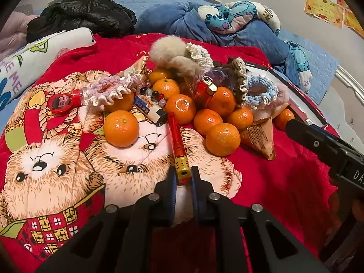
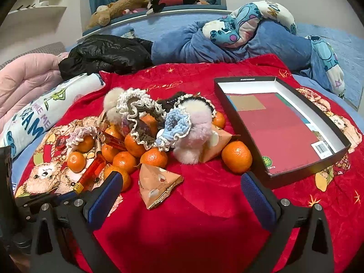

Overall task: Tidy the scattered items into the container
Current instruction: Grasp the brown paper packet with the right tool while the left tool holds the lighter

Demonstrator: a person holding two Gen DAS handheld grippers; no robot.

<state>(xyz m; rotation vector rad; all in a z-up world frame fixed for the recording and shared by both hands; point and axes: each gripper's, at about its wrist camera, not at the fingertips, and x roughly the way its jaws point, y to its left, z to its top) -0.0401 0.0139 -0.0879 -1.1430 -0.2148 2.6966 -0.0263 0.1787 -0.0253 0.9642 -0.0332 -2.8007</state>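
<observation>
The left gripper [image 1: 183, 177] points down at the red bear-print blanket [image 1: 273, 182], its jaws drawn narrow and pinching the gold-capped end of a long red lighter [image 1: 178, 141]. The lighter's far end runs up toward the heap of mandarins [image 1: 180, 105]; its gripped end is partly hidden between the blue pads.

The right gripper [image 2: 182, 182] hovers tilted down over bare blanket with its jaws spread wide and nothing between them. A triangular paper snack packet [image 2: 159, 182] lies just beyond the gap, nearer the left finger.

Taking the mandarin heap as the landmark: crocheted and furry scrunchies [image 2: 179, 122] are piled on top of it, a second red lighter [image 1: 204, 88] stands among the fruit, and one mandarin [image 2: 236, 157] sits apart on the heap's right. Beyond that fruit, further right, lies the shallow black box [image 2: 307, 118], open, white-walled, with a red printed floor and none of the scattered items inside. In the left wrist view the box is almost wholly hidden behind the scrunchies and the right gripper's black body [image 1: 329, 145].
</observation>
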